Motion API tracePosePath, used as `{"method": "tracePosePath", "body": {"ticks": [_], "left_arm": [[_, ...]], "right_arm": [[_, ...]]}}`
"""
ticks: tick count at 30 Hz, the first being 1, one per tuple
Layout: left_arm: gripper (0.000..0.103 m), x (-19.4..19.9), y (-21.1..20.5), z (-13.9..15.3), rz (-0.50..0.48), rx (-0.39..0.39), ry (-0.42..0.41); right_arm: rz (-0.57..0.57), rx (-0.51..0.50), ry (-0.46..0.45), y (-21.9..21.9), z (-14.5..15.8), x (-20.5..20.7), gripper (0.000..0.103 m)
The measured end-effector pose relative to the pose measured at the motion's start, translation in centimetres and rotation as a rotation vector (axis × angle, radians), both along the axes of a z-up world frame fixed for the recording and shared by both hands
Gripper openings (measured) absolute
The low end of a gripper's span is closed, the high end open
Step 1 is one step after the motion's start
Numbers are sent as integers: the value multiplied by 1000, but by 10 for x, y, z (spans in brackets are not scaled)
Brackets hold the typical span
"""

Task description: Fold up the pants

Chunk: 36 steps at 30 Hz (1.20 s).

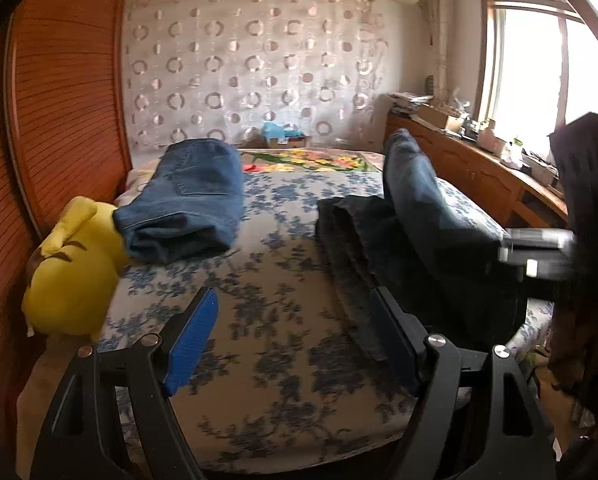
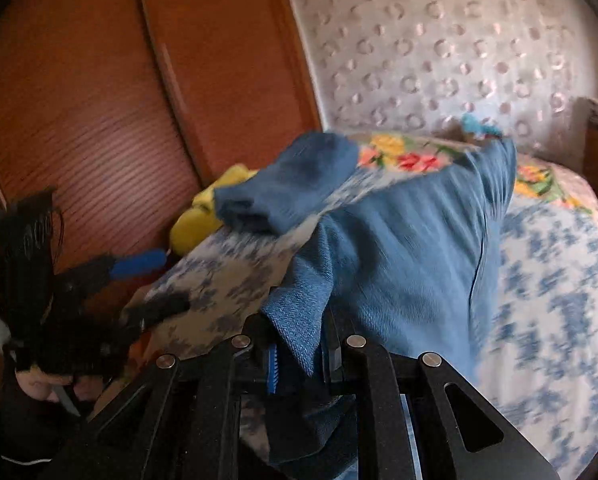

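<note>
Right gripper [image 2: 299, 360] is pinching the blue jeans [image 2: 411, 240] by an edge, lifting them above the bed [image 2: 559, 300].
Left gripper [image 1: 295, 344] is hanging wide, empty, over the bed; that thin pinch risks slipping as denim drags.

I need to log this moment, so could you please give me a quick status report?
Left gripper open, empty. Right gripper shut on blue jeans, lifted over bed. Folded jeans and dark pants lie nearby.
</note>
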<state>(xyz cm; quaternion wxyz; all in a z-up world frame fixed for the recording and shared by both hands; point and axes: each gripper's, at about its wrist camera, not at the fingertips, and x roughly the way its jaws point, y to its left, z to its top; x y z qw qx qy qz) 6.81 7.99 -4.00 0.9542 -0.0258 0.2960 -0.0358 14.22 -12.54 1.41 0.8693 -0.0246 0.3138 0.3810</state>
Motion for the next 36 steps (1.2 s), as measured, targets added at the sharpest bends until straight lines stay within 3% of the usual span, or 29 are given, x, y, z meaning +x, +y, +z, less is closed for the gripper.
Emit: {"method": "tracePosePath", "body": {"ticks": [8,14,20,26,36], "left_arm": [[78,-1,16,-3,40,-13,2],[78,1,13,-2,35,-16,-2],[78,4,3,0,5,-17,-5],[78,15,-16,4,-44,-19,-12],[76,49,-52,-16,-166,-88,64]], "right_arm": [[73,-79,70,27,-40,-4,15],[40,-75,58,23,-23,-14,22],[13,-58,-3,3,4,-41,38],[-72,-79,-102,-26,31,-55,40],[-187,-129,-136,-47,38,-58,42]]}}
